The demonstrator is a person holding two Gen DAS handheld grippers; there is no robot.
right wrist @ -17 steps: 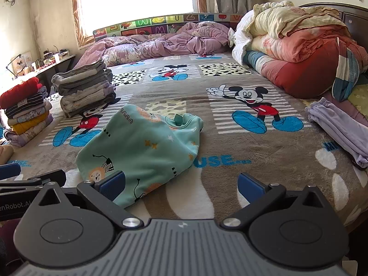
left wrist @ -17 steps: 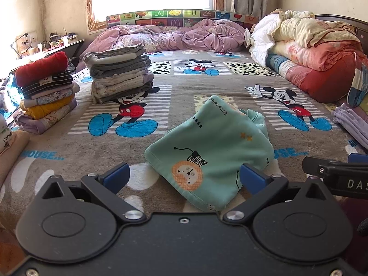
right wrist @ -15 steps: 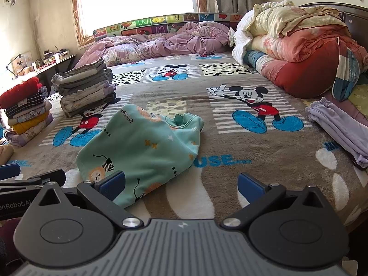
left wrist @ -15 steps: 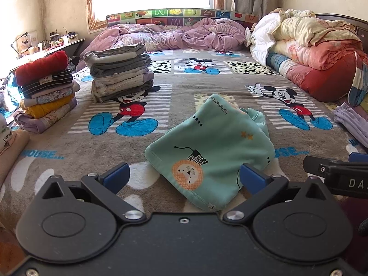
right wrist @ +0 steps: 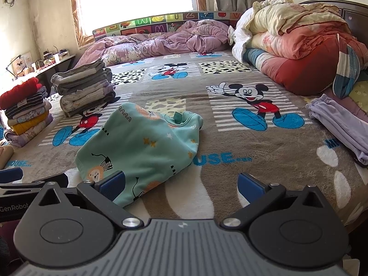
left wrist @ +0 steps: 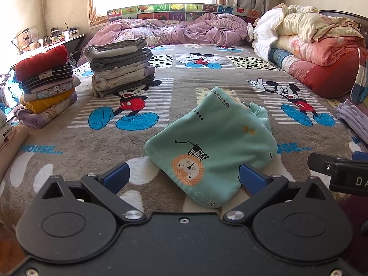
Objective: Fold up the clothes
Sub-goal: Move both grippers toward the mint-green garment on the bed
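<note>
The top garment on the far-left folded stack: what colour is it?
Red. The top garment shows best in the left wrist view.

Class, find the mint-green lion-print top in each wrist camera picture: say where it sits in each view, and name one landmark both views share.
Left wrist view: the mint-green top lies right of centre, low, its near corner between the open left gripper fingers.
Right wrist view: it lies left of centre, behind the right gripper's left finger.
Shared landmark: the grey folded stack.
</note>
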